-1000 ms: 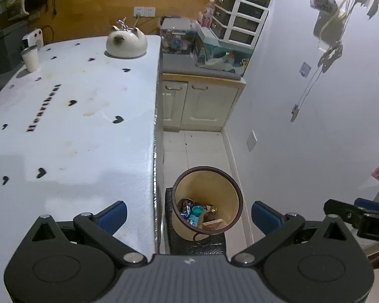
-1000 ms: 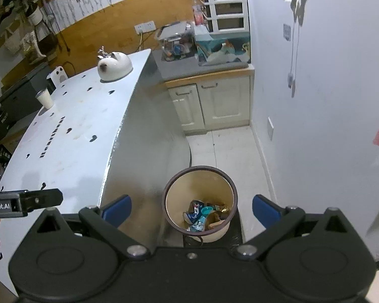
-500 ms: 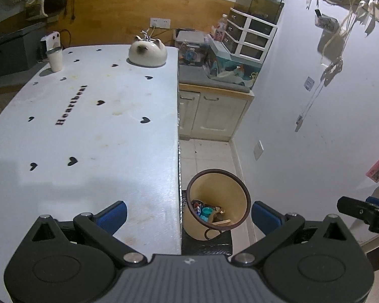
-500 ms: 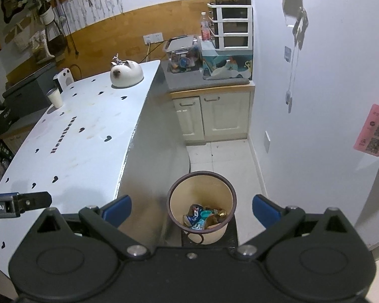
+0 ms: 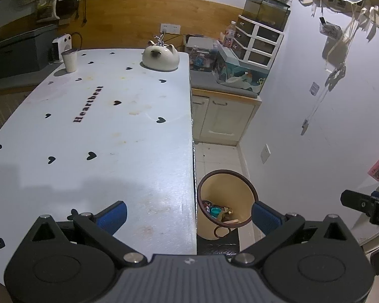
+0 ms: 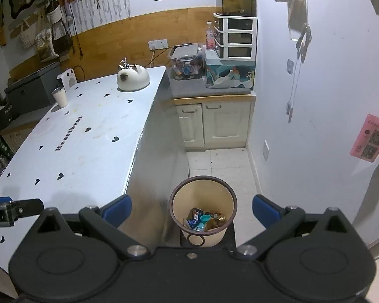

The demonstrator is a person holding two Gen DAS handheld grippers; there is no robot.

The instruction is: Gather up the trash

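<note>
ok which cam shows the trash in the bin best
The right wrist view: it looks almost straight down into the bin, so the trash on its floor shows whole. In the left wrist view the bin sits off to the side, and its near wall and rim hide part of the trash.

You've got one trash bin on the floor with a small heap of wrappers inside, too jumbled to count. On the table you have one paper cup and one cat-shaped white pot. Two grippers: left gripper, right gripper.
</note>
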